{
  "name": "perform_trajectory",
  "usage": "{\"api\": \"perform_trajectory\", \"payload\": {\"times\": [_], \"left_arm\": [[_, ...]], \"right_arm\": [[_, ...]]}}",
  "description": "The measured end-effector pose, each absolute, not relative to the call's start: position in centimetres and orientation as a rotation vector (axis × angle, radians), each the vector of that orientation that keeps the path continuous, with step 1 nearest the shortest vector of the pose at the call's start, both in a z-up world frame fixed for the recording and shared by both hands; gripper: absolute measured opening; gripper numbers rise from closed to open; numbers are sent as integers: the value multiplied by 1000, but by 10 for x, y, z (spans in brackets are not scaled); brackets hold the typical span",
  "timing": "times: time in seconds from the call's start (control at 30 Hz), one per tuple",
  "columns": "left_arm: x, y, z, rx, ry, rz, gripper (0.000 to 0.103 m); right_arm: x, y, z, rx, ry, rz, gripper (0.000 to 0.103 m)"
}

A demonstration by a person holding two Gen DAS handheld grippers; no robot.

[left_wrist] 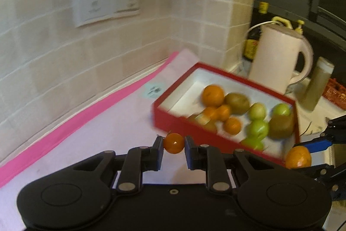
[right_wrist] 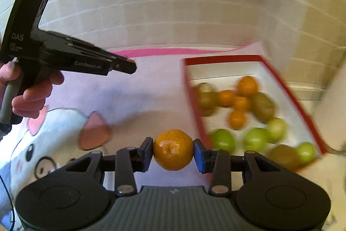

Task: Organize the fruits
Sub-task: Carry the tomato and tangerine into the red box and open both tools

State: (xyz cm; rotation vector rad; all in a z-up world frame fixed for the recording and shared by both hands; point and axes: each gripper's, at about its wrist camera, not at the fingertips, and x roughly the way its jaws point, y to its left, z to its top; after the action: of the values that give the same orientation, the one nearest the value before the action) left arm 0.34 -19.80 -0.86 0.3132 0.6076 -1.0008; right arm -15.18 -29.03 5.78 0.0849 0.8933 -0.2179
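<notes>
The tiled wall rises behind everything, with a double socket on it. Below lies the surface, covered by a pink mat with a cartoon cat's face printed on it. A white kettle stands in the corner beyond the box. The red box sits on the mat, white inside, and holds oranges, kiwis and green fruits, all blurred. My right claw pinches an orange just beside the box's near left wall. My left claw pinches a small orange in front of the box's near wall. In the right view, my hand shows wrapped around the left claw's handle.
</notes>
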Motion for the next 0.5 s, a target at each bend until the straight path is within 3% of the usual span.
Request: {"api": "perform_trajectory", "payload": {"times": [0.2, 0.5], "left_arm": [[-1, -264, -1, 315, 614, -1058, 24], [19, -342, -25, 334, 699, -1052, 24]], "right_arm": [[-175, -351, 63, 99, 881, -368, 42], [-144, -418, 44, 178, 818, -433, 42]]}}
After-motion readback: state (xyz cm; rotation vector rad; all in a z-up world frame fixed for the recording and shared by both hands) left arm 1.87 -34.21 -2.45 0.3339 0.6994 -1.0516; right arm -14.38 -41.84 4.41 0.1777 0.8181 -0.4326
